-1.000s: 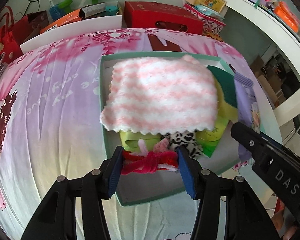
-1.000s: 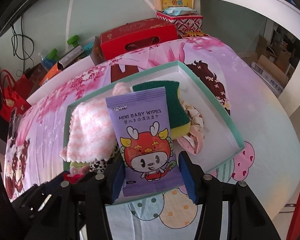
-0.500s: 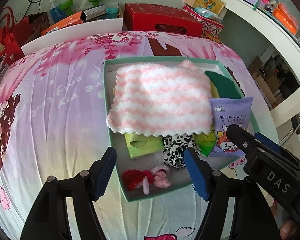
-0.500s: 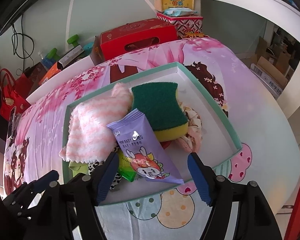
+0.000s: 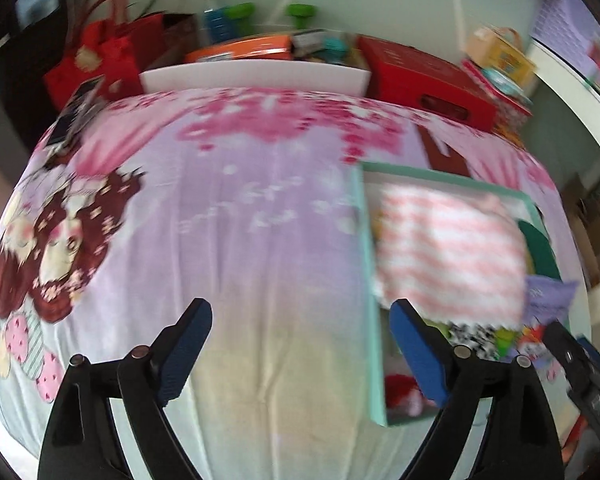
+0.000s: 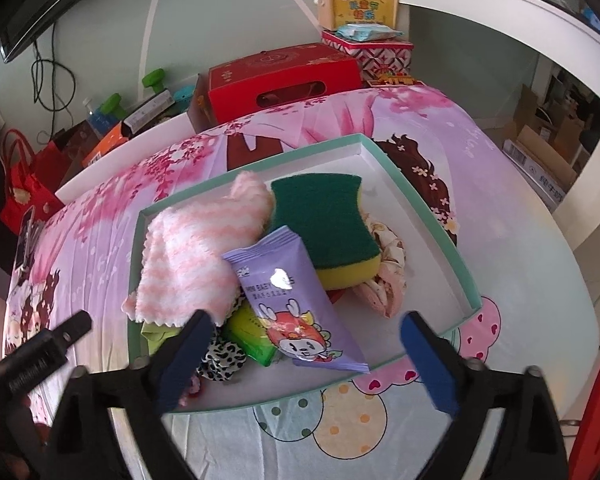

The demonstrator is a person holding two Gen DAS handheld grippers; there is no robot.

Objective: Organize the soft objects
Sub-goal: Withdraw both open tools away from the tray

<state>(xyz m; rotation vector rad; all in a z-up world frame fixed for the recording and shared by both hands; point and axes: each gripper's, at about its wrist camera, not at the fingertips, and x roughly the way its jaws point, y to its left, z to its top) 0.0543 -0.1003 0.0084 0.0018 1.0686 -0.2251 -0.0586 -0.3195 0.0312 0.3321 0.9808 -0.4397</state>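
My right gripper (image 6: 304, 354), jaws opening and empty, has dropped the purple baby-wipes packet (image 6: 296, 304) into the shallow mint-green cardboard tray (image 6: 420, 204). My left gripper (image 5: 300, 350), likewise opening and empty, has swung left over the pink printed bedsheet (image 5: 228, 220), so both deposits look complete.

right tool (image 6: 304, 356): jaws opening, empty | wipes pack (image 6: 296, 300): in tray (image 6: 432, 216), leaning on sponge (image 6: 324, 216)

Purple wipes pack (image 6: 300, 304), green-yellow sponge (image 6: 324, 220) and pink striped cloth (image 6: 196, 248) lie piled in the teal tray (image 6: 440, 224).
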